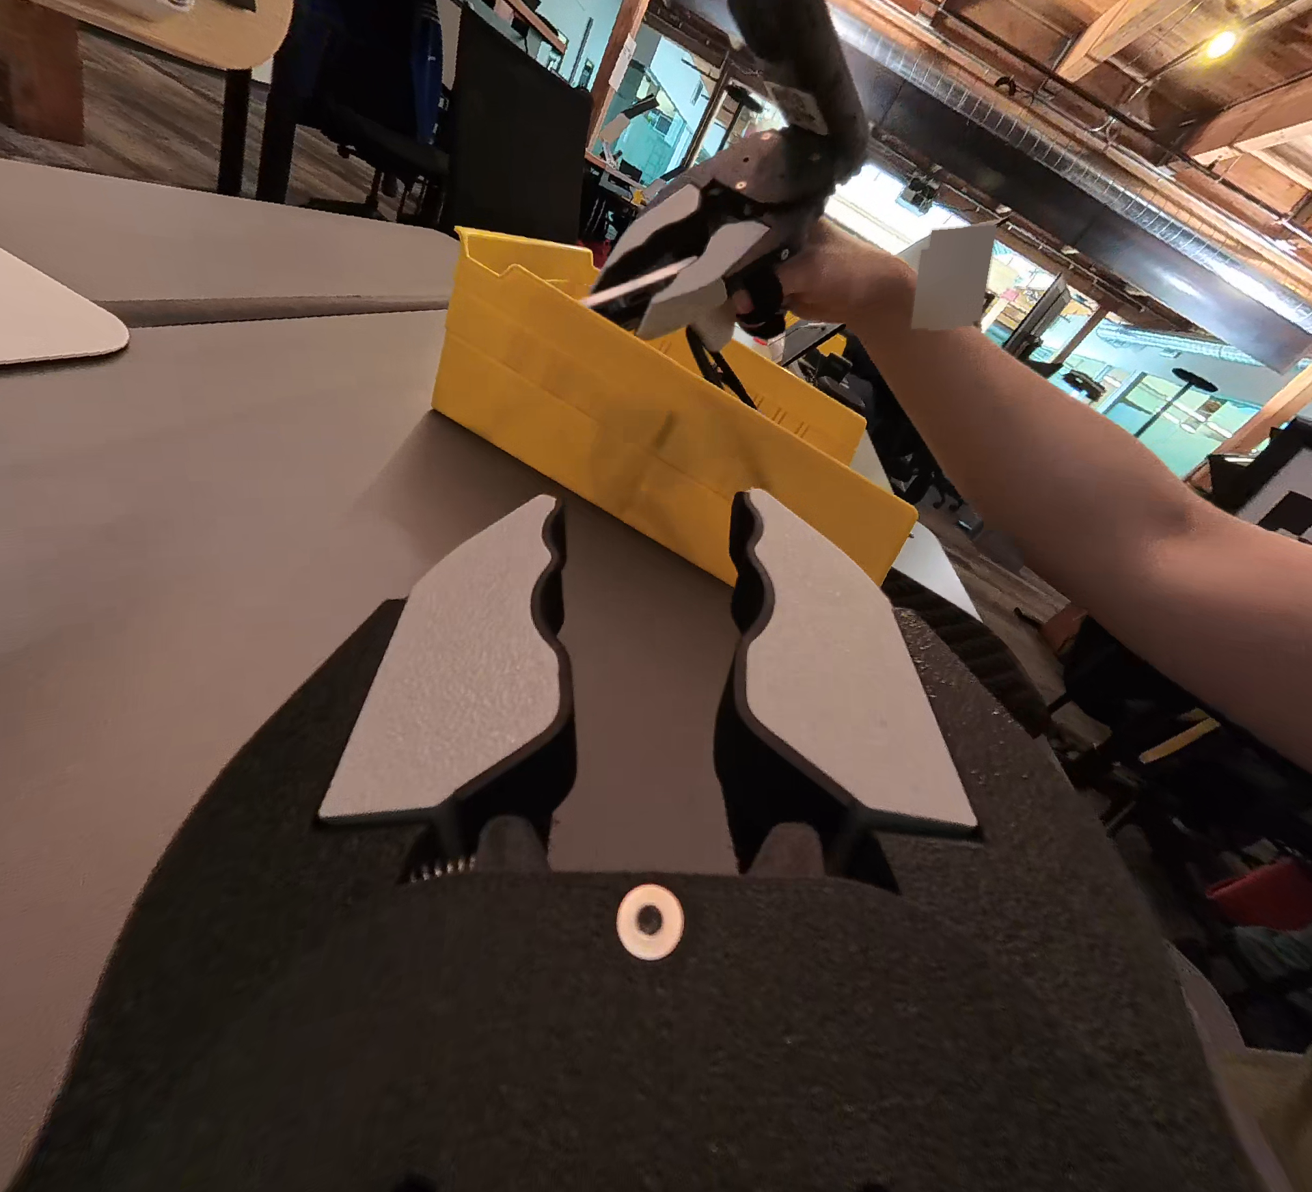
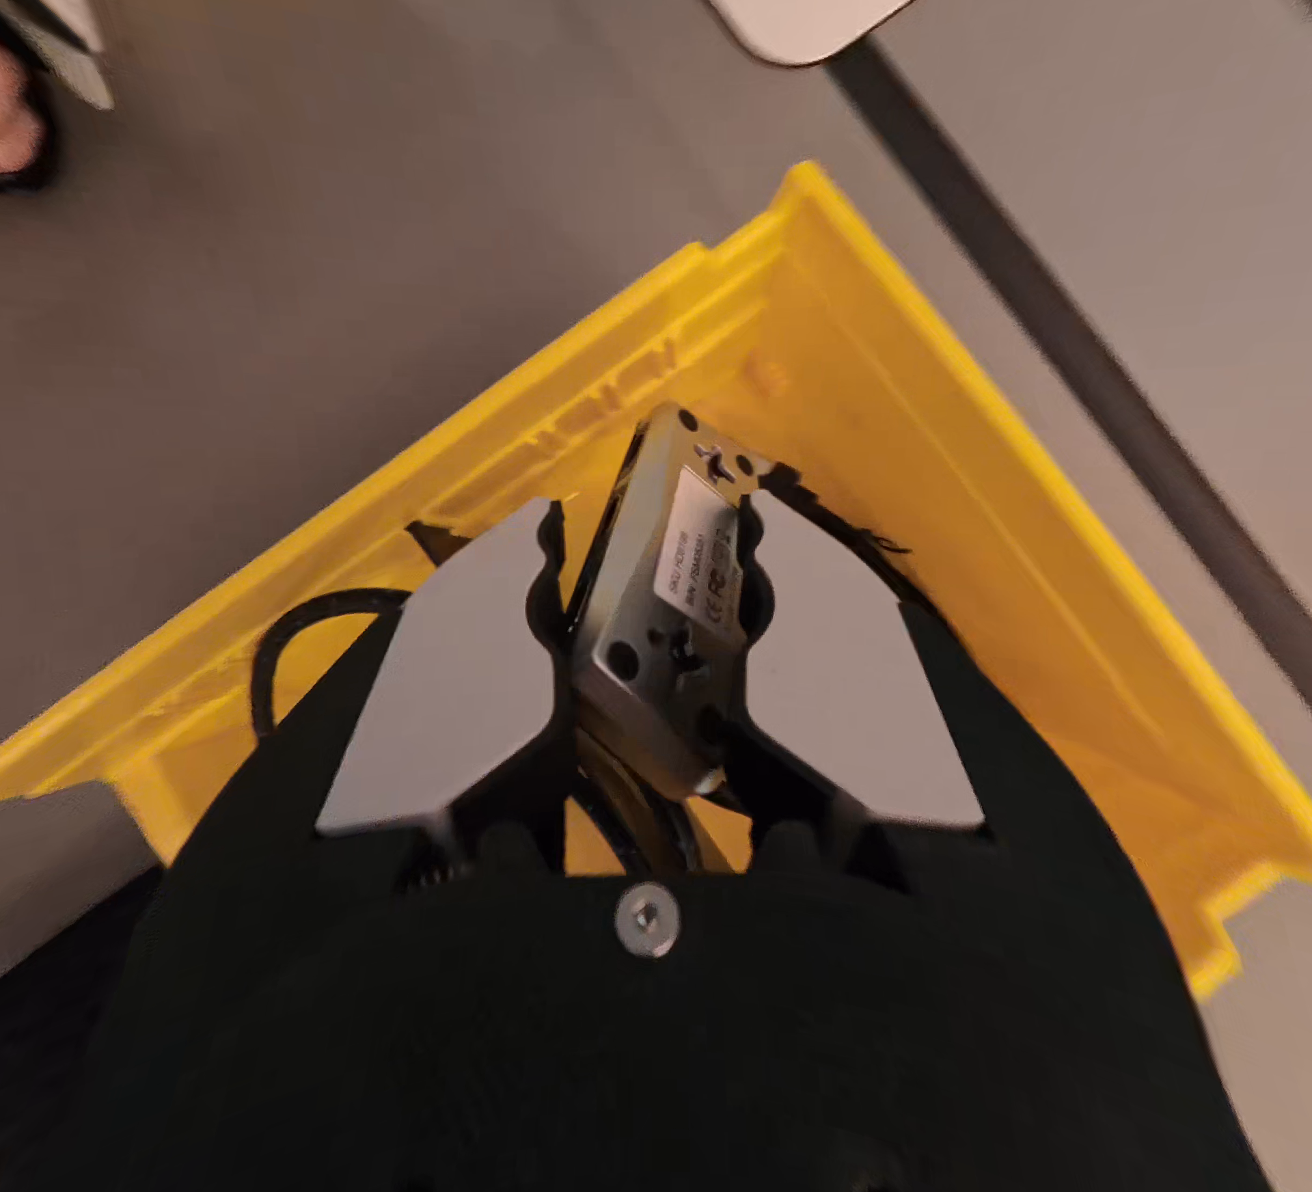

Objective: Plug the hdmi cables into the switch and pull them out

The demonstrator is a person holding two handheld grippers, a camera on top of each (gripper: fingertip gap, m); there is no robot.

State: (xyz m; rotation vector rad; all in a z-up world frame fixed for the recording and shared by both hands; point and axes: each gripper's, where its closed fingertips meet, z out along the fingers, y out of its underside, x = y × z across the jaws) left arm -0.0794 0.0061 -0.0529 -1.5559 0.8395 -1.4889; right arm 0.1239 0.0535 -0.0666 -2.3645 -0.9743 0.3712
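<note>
The right claw (image 2: pixel 649 561) is clenched on the small silver metal switch box (image 2: pixel 657 590), its fingers (image 2: pixel 461 661) pressing the box's two broad faces. The box stands on edge, its long axis running straight forward along the fingers, the labelled underside turned to the right. It sits inside the yellow plastic bin (image 2: pixel 923 483), near the bin's far corner. Thin black HDMI cables (image 2: pixel 284 646) loop on the bin floor to the left and behind the box; whether any is plugged in cannot be told.

The left claw (image 1: pixel 646 519) hangs released and empty, its fingers (image 1: pixel 468 661) spread over bare desk just short of the bin's near wall (image 1: pixel 639 448). From there the right claw (image 1: pixel 639 299) shows dipping into the bin from above, held by a bare hand (image 1: pixel 838 284). The right hand is therefore the nearer to the switch; the left likely has to reach over the wall for a cable.

The grey matte desk (image 1: pixel 213 448) carries a flat white rounded-corner plate (image 1: pixel 50 320) beside a dark seam. Beyond lie office desks, chairs and a timber-beamed ceiling with lamps.
</note>
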